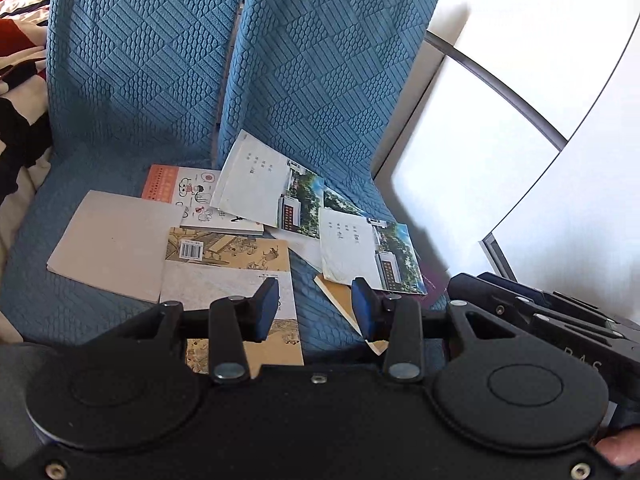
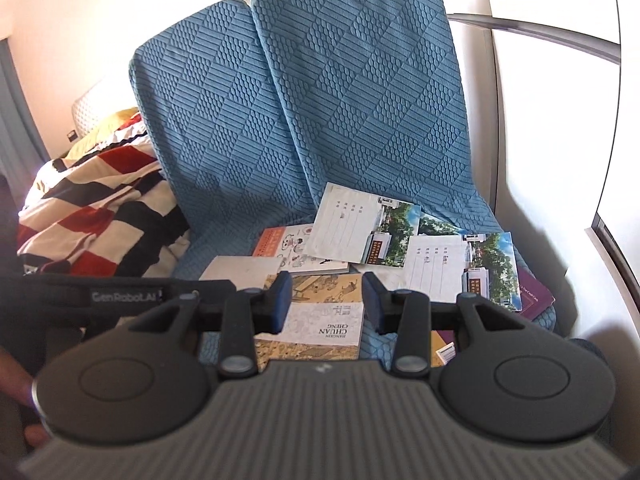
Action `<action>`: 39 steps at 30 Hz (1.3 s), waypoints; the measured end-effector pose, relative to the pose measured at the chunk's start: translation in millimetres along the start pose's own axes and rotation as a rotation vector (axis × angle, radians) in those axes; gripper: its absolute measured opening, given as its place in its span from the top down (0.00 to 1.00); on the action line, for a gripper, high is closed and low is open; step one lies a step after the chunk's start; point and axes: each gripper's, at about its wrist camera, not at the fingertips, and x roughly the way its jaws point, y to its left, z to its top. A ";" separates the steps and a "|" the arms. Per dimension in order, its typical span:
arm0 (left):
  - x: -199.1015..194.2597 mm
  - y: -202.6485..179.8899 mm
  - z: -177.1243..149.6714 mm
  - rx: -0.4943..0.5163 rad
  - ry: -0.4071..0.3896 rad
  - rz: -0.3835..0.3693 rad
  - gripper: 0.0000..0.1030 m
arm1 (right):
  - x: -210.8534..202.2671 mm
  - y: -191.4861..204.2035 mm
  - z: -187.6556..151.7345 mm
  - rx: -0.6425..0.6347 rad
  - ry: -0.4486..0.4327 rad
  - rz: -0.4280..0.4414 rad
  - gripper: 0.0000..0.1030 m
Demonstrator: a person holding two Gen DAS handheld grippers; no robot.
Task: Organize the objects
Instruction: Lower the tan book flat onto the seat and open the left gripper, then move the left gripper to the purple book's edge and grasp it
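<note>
Several books and booklets lie scattered on a blue sofa seat (image 1: 100, 320). A tan book with old paintings (image 1: 228, 256) lies nearest, also in the right wrist view (image 2: 320, 320). A plain grey booklet (image 1: 116, 244) lies to its left. An orange and white cartoon book (image 1: 188, 192) lies behind. Two white booklets with a building photo (image 1: 272, 184) (image 1: 368, 252) lie to the right. A purple book (image 2: 534, 296) sits at the right edge. My left gripper (image 1: 316, 300) is open and empty above the front of the seat. My right gripper (image 2: 326, 294) is open and empty above the tan book.
Two blue textured back cushions (image 2: 320, 100) stand behind the seat. A red, black and white striped blanket (image 2: 96, 216) is heaped at the left. A white wall and a grey-framed panel (image 1: 480, 140) are to the right.
</note>
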 end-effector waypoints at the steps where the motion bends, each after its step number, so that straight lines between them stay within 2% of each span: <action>1: 0.7 -1.2 -0.2 -0.001 0.002 0.000 0.64 | -0.2 -1.1 0.0 0.003 -0.002 0.000 0.59; 6: 11.3 -9.4 -2.9 -0.002 0.019 -0.013 0.64 | 0.1 -12.5 -2.7 0.032 -0.008 -0.007 0.59; 11: 39.0 -18.3 -9.4 -0.029 0.067 -0.049 0.64 | 2.7 -33.2 -7.3 0.067 -0.007 -0.026 0.59; 17: 86.9 -31.7 -27.6 -0.076 0.170 -0.091 0.64 | 12.5 -74.8 -16.5 0.152 0.009 -0.070 0.59; 26: 164.9 -55.1 -57.1 -0.148 0.341 -0.128 0.64 | 35.3 -149.9 -31.5 0.298 0.081 -0.120 0.59; 32: 207.6 -65.1 -64.5 -0.196 0.404 -0.130 0.64 | 48.7 -179.8 -35.3 0.341 0.109 -0.135 0.59; 36: 234.1 -67.9 -72.0 -0.203 0.434 -0.081 0.64 | 60.2 -192.3 -38.0 0.355 0.131 -0.137 0.59; 39: 252.0 -65.3 -79.3 -0.247 0.470 -0.091 0.64 | 69.4 -199.2 -40.6 0.366 0.145 -0.138 0.59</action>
